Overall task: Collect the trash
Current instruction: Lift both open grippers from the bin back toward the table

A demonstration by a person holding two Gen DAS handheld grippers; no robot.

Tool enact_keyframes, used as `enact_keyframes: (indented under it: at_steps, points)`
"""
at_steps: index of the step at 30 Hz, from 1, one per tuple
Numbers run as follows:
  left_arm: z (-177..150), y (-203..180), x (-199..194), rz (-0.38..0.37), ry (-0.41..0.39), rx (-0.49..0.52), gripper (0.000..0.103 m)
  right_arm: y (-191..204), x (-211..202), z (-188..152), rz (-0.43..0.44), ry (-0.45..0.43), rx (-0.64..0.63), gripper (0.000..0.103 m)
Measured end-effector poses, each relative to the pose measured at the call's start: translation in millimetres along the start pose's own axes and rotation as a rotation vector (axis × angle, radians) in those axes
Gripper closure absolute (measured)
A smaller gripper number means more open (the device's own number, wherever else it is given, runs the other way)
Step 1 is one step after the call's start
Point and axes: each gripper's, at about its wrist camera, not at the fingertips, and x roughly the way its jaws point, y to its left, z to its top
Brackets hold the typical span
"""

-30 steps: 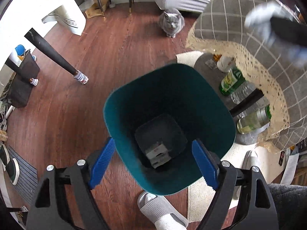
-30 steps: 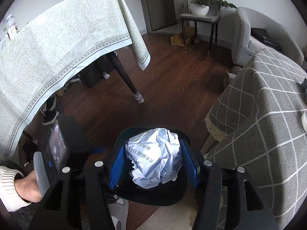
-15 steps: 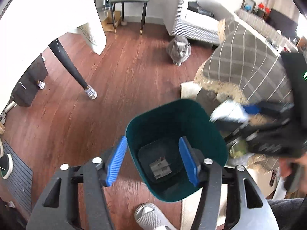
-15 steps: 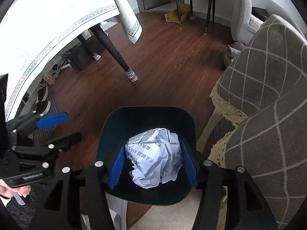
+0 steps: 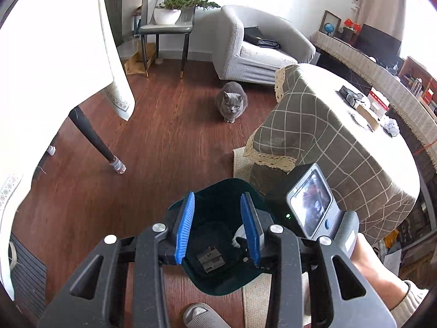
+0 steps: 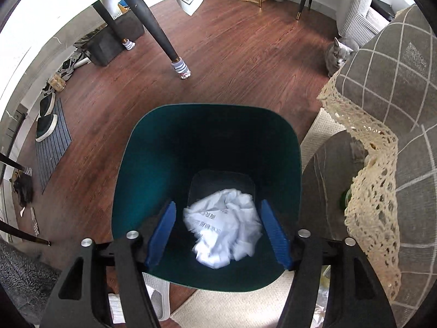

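your right gripper point(image 6: 217, 232) has spread its fingers since a moment ago; the crumpled paper point(image 6: 224, 235) sits loose between them inside the green bin point(image 6: 136, 191). your left gripper point(image 5: 217, 228) hangs parted, empty, above the rim, tablecloth point(image 6: 382, 164) close right.

We see the mouth of the green bin point(image 6: 207, 142) wide and unblocked from above, and our right gripper point(image 6: 215, 232) sits over it with its blue fingers point(image 6: 161, 232) spread apart, a gap showing on each side of the crumpled paper point(image 6: 225, 232) between them. To the right, the checked tablecloth point(image 6: 396, 87) and its lace edge point(image 6: 366, 180) hang just beside the bin, closing off that side. On the left we have bare wooden floor point(image 6: 232, 54) up to the dark table leg point(image 6: 153, 24). A grey cat point(image 5: 231, 102) sits on the floor well beyond the bin. Our left gripper point(image 5: 218, 227) hovers above the bin point(image 5: 226, 281), fingers apart, the right gripper point(image 5: 314, 207) close beside it.
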Motion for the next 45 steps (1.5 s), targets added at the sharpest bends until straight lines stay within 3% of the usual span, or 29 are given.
enact_keyframes:
  at_steps: [2,10,19,30,36,38,41,45]
  points:
    - [0.6,-1.8,-4.4,-0.005,-0.007,0.001,0.066,0.7,-0.1,-2.6,-0.015,0.007,-0.005,0.023]
    - [10.4,-7.8,-27.9,-0.009,-0.066,-0.014,0.066,1.5,-18.6,-9.4,0.008,-0.021,-0.047,0.023]
    - [32.7,-37.1,-64.5,0.010,-0.179,0.029,0.065,9.4,-86.1,-19.4,0.026,-0.178,-0.118,0.041]
    - [50.6,-94.0,-92.0,-0.019,-0.275,0.116,0.048,-25.3,-188.8,-41.4,-0.006,-0.425,-0.084,0.046]
    - [46.8,-130.7,-81.1,-0.039,-0.269,0.181,0.040,-59.2,-223.1,-70.4,-0.063,-0.470,-0.033,0.046]
    - [45.7,-141.1,-77.6,-0.056,-0.270,0.185,0.031,-72.7,-231.1,-81.0,-0.095,-0.472,-0.011,0.046]
    - [44.1,-157.9,-75.0,-0.082,-0.264,0.207,0.025,-102.9,-240.0,-95.2,-0.121,-0.486,0.064,0.046]
    - [48.2,-181.8,-67.3,-0.087,-0.243,0.291,0.015,-137.9,-244.8,-121.8,-0.158,-0.492,0.138,0.046]
